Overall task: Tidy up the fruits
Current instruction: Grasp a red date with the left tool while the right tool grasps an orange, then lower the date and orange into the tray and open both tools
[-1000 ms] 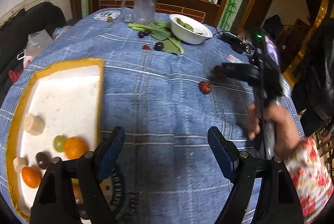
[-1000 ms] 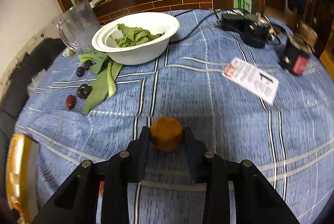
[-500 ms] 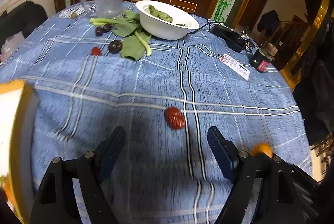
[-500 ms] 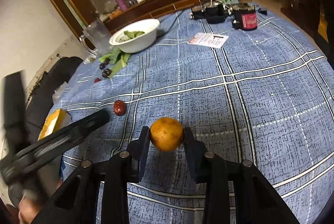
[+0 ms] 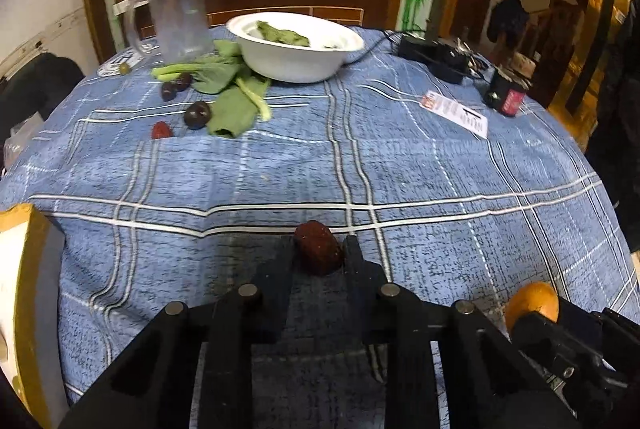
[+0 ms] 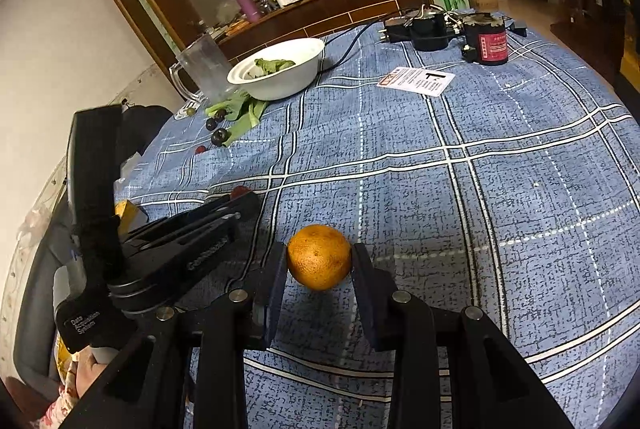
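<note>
My left gripper (image 5: 318,255) is shut on a dark red date (image 5: 318,247) low over the blue checked tablecloth. My right gripper (image 6: 319,261) is shut on an orange (image 6: 319,256) and holds it above the cloth; the orange also shows at the lower right of the left wrist view (image 5: 531,303). The left gripper (image 6: 240,203) shows in the right wrist view, with the date's tip (image 6: 239,191) at its fingertips. The yellow-rimmed white tray (image 5: 16,269) is at the left edge. More fruit lies far off: a red date (image 5: 161,130), dark plums (image 5: 197,114) and a green grape (image 5: 125,68).
A white bowl (image 5: 296,63) with greens, loose leaves (image 5: 234,101) and a clear jug (image 5: 178,25) stand at the back. A card (image 5: 456,112), a red-labelled black can (image 5: 506,95) and a power strip with cables (image 5: 434,55) sit at the back right.
My left gripper swung from the tray toward the table's middle and closed on the red date. My right gripper lifted the orange and carried it nearer to me.
</note>
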